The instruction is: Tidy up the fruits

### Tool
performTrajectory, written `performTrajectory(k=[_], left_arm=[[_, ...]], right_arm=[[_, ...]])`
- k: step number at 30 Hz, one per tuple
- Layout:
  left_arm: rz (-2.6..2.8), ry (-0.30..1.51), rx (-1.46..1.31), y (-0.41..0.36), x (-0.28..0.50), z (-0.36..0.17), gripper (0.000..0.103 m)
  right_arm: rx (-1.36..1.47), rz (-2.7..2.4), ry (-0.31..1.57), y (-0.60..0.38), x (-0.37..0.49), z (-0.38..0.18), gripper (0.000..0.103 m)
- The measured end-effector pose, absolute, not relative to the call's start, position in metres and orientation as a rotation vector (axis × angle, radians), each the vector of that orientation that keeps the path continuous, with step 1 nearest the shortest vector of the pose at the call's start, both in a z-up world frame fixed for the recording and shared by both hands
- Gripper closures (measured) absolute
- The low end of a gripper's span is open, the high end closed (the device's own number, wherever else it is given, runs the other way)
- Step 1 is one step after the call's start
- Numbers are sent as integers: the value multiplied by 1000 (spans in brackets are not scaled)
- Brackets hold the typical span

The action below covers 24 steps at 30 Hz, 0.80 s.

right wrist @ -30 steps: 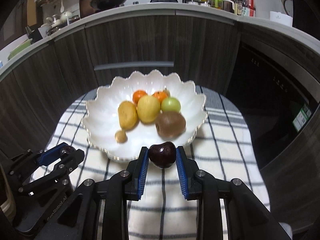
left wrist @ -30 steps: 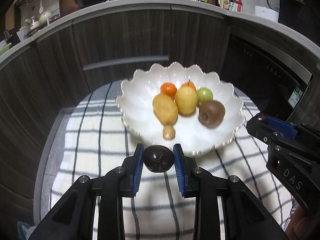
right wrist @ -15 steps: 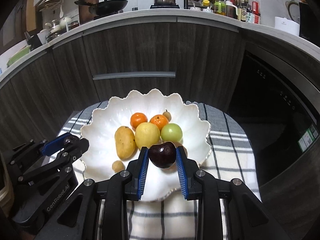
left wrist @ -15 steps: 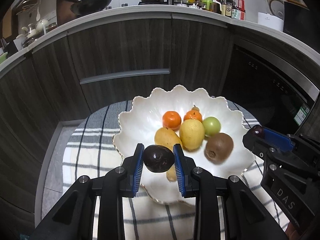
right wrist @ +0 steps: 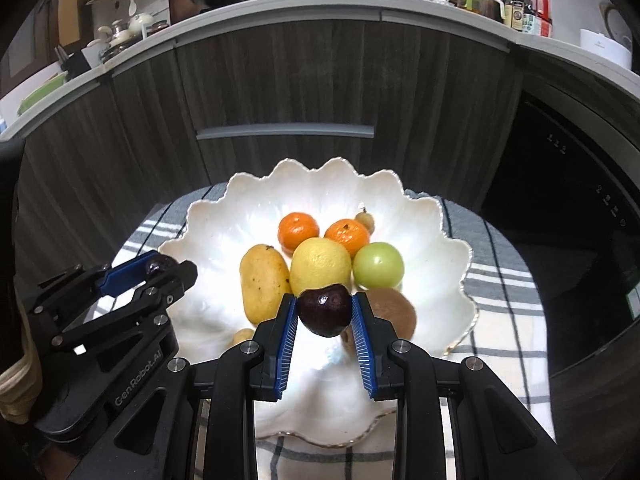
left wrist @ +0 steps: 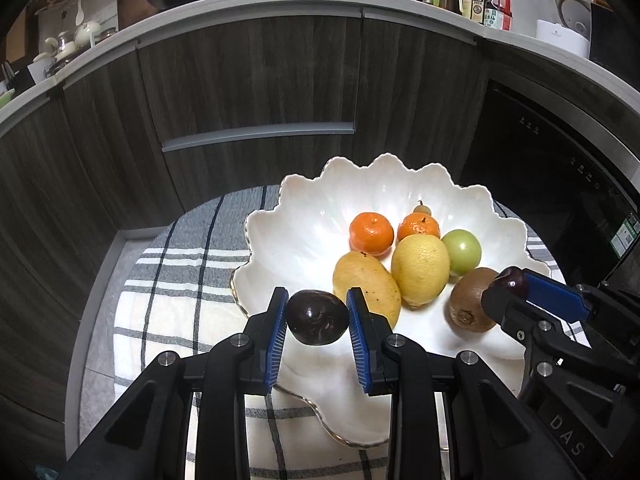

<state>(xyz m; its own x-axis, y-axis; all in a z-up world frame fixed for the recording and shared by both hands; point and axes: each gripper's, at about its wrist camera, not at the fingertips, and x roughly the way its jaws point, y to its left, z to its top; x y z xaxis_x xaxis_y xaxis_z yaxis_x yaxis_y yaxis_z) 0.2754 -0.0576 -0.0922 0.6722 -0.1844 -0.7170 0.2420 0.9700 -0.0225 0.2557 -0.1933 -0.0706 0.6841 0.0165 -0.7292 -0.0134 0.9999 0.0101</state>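
A white scalloped bowl [left wrist: 304,208] [right wrist: 224,216] on a checked cloth holds a mango [left wrist: 366,284], a lemon [left wrist: 420,272], two mandarins [left wrist: 370,234], a green fruit [left wrist: 462,250] and a kiwi [left wrist: 470,304]. My left gripper [left wrist: 318,318] is shut on a dark purple passion fruit [left wrist: 318,318] above the bowl's near left part. Over the bowl's near middle, my right gripper [right wrist: 325,314] is shut on a dark plum [right wrist: 325,310], half hiding the kiwi [right wrist: 394,312]. Each gripper shows in the other's view, the right gripper [left wrist: 510,284] and the left gripper [right wrist: 160,266].
The checked cloth [left wrist: 176,280] covers a small round table. Dark wood cabinets with a grey handle [left wrist: 258,136] curve behind it, and a dark appliance front [left wrist: 560,168] stands at the right. A small brown fruit [right wrist: 242,336] lies in the bowl's near part.
Both grippers have moved forward with their fruits, from above the cloth in front of the bowl to above the bowl's inside. The bowl's fruit has not moved.
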Motion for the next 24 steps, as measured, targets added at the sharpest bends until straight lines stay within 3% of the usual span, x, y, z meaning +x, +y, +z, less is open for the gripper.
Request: performTrajectory(k=[4,6,8,10,11,15,18,22,24], left_arm=[[-238,804,72,-56,277,-96,73],[-238,809,72,-56,277,-98,67],[-231,804,72,-55,277,-98,49],[-217,794,73,-54,276,-97,40],[-208,792,74,-52,276,-97,38],[-175,790,70,-46,277,-96,29],[-156,784,68,-42,276,-95,21],[-136,772,53,-37,271,-90,9],[-133,766,48,-35,268,-86,8]], right_arm=[[-5,19,836,-192,259,-77,74],[-10,17,841,-191,260,-78,74],[-12,13,846,-192,260,-79,73],[-12,7,852,-192,260,-80,73],[-14,4,854,-192,260,-81,70],[-24,-26,843,-192,259,-79,41],[-43,-66,828,-192,257,-77,31],[-45,-93,827,-196,256,-74,27],[-49,-108,825,-198,254,-72,27]])
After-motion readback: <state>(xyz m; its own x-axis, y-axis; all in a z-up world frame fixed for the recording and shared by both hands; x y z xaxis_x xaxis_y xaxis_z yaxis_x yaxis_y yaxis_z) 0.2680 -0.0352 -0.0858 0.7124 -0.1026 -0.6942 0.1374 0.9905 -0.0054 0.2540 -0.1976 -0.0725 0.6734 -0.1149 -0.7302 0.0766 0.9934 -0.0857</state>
